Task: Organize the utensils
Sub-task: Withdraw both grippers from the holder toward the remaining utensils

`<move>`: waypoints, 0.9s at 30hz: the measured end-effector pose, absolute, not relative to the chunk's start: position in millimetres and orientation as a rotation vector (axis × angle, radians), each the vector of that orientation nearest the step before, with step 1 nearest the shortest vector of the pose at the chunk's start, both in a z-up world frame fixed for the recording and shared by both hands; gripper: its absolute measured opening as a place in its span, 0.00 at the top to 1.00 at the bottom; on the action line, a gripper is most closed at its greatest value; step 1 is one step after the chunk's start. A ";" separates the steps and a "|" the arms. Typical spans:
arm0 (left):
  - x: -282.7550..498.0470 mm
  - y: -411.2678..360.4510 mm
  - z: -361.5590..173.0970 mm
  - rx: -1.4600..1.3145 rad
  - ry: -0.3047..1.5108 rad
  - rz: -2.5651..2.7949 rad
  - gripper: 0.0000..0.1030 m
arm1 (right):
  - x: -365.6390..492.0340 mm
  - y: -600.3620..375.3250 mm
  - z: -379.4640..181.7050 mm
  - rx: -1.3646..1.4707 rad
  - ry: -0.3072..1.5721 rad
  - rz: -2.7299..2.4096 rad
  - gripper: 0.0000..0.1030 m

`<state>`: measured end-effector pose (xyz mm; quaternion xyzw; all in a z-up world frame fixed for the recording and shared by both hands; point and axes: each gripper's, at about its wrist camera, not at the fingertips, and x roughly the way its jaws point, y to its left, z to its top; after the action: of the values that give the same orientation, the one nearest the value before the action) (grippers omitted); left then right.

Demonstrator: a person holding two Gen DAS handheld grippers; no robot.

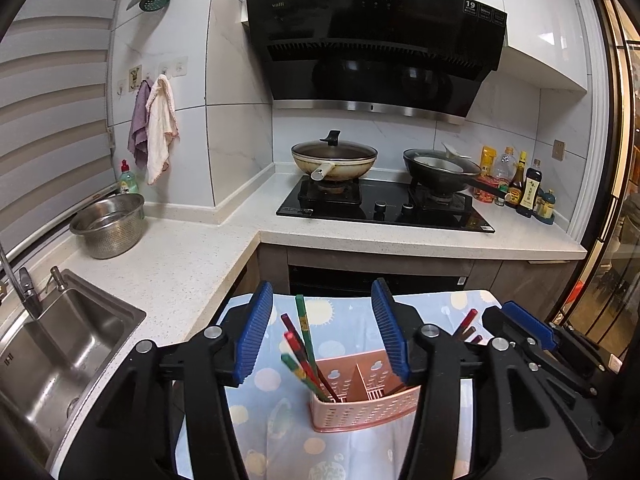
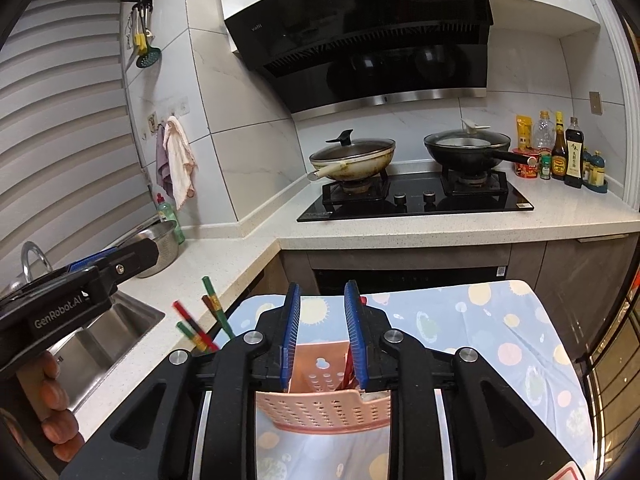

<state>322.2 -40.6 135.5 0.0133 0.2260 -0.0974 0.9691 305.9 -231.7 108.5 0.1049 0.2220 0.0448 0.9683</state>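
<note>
A pink perforated utensil holder (image 1: pixel 360 404) (image 2: pixel 320 404) stands on a table with a blue patterned cloth (image 2: pixel 480 340). Several red-and-green chopsticks (image 1: pixel 304 340) (image 2: pixel 200 328) lean in its left compartment. They rise in the wide gap of my left gripper (image 1: pixel 322 286), which is open and touches none of them. More dark red chopsticks (image 1: pixel 466 322) (image 2: pixel 347 368) stand in the right compartment. My right gripper (image 2: pixel 323 286) hovers over that side with its jaws a little apart. The sticks lie by its right pad and are not clamped.
A steel sink (image 1: pixel 60 352) and a colander (image 1: pixel 108 224) lie on the left counter. Behind the table is a black hob (image 2: pixel 416 200) with two lidded pans, and sauce bottles (image 2: pixel 560 156) stand at the right. A person's fingers (image 2: pixel 52 400) hold the left gripper's handle.
</note>
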 end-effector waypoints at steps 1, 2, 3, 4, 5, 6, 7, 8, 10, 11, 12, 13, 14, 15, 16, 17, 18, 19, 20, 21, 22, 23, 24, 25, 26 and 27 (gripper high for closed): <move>317.9 -40.2 135.9 0.028 0.457 -0.199 0.52 | 300.7 -232.5 109.3 0.211 0.447 0.092 0.76; 313.8 -39.9 136.2 0.031 0.458 -0.199 0.52 | 296.5 -232.8 110.5 0.210 0.445 0.092 0.75; 309.3 -39.5 136.0 0.034 0.458 -0.200 0.52 | 290.5 -232.8 111.6 0.209 0.441 0.090 0.74; 304.7 -39.0 135.9 0.035 0.458 -0.201 0.52 | 284.5 -232.8 112.7 0.208 0.439 0.090 0.73; 299.6 -38.4 135.7 0.037 0.460 -0.201 0.52 | 278.3 -233.3 113.3 0.209 0.438 0.089 0.73; 294.2 -37.7 135.3 0.038 0.461 -0.203 0.51 | 273.2 -233.3 113.5 0.211 0.438 0.089 0.73; 289.5 -37.1 134.9 0.039 0.462 -0.204 0.51 | 267.1 -233.9 113.6 0.213 0.438 0.089 0.73; 283.5 -36.1 134.1 0.039 0.463 -0.205 0.49 | 260.3 -234.2 113.6 0.212 0.438 0.090 0.73; 271.0 -34.5 131.6 0.043 0.465 -0.209 0.47 | 246.0 -234.8 112.2 0.209 0.440 0.087 0.73; 265.2 -33.9 129.6 0.047 0.467 -0.211 0.46 | 240.0 -235.0 111.0 0.208 0.442 0.087 0.72; 258.6 -33.0 126.8 0.050 0.471 -0.214 0.46 | 232.8 -235.1 108.9 0.206 0.446 0.086 0.72; 252.8 -32.3 123.5 0.051 0.475 -0.217 0.45 | 225.9 -235.1 106.8 0.207 0.448 0.085 0.72; 247.1 -31.8 120.5 0.052 0.481 -0.219 0.45 | 217.1 -235.6 103.7 0.210 0.451 0.085 0.72; 241.3 -31.0 116.5 0.052 0.489 -0.221 0.44 | 209.6 -235.7 100.3 0.212 0.456 0.084 0.72; 235.4 -30.3 111.8 0.052 0.499 -0.224 0.43 | 202.4 -236.2 96.6 0.216 0.462 0.084 0.71; 229.9 -29.8 106.9 0.055 0.510 -0.226 0.42 | 194.0 -236.6 92.0 0.219 0.469 0.083 0.71; 224.1 -29.5 101.7 0.056 0.518 -0.227 0.41 | 186.8 -236.9 87.3 0.220 0.476 0.079 0.71; 219.5 -29.5 96.6 0.057 0.527 -0.229 0.41 | 179.5 -237.3 81.8 0.222 0.484 0.073 0.71; 214.5 -29.5 89.7 0.060 0.542 -0.231 0.41 | 172.8 -237.3 77.0 0.227 0.492 0.069 0.71; 209.5 -29.3 82.8 0.062 0.554 -0.231 0.41 | 166.9 -237.6 71.1 0.234 0.505 0.068 0.71; 205.1 -28.9 76.5 0.064 0.565 -0.230 0.41 | 161.8 -237.5 65.7 0.238 0.516 0.066 0.71; 200.4 -28.4 68.9 0.066 0.582 -0.227 0.41 | 156.3 -237.3 59.6 0.241 0.529 0.062 0.71; 195.7 -27.5 62.0 0.065 0.595 -0.226 0.41 | 150.8 -237.0 53.6 0.244 0.541 0.060 0.71; 191.0 -27.0 55.2 0.063 0.608 -0.225 0.41 | 146.0 -237.1 47.6 0.247 0.552 0.061 0.71; 186.4 -26.2 47.6 0.064 0.625 -0.225 0.41 | 139.3 -236.0 40.6 0.249 0.566 0.059 0.71; 181.2 -26.2 39.8 0.064 0.639 -0.223 0.41 | 133.7 -234.6 34.3 0.249 0.578 0.059 0.71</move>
<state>181.2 -26.2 39.8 0.0316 0.3136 -0.1094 0.9427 133.7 -234.6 34.3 0.1224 0.2841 0.0290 0.9505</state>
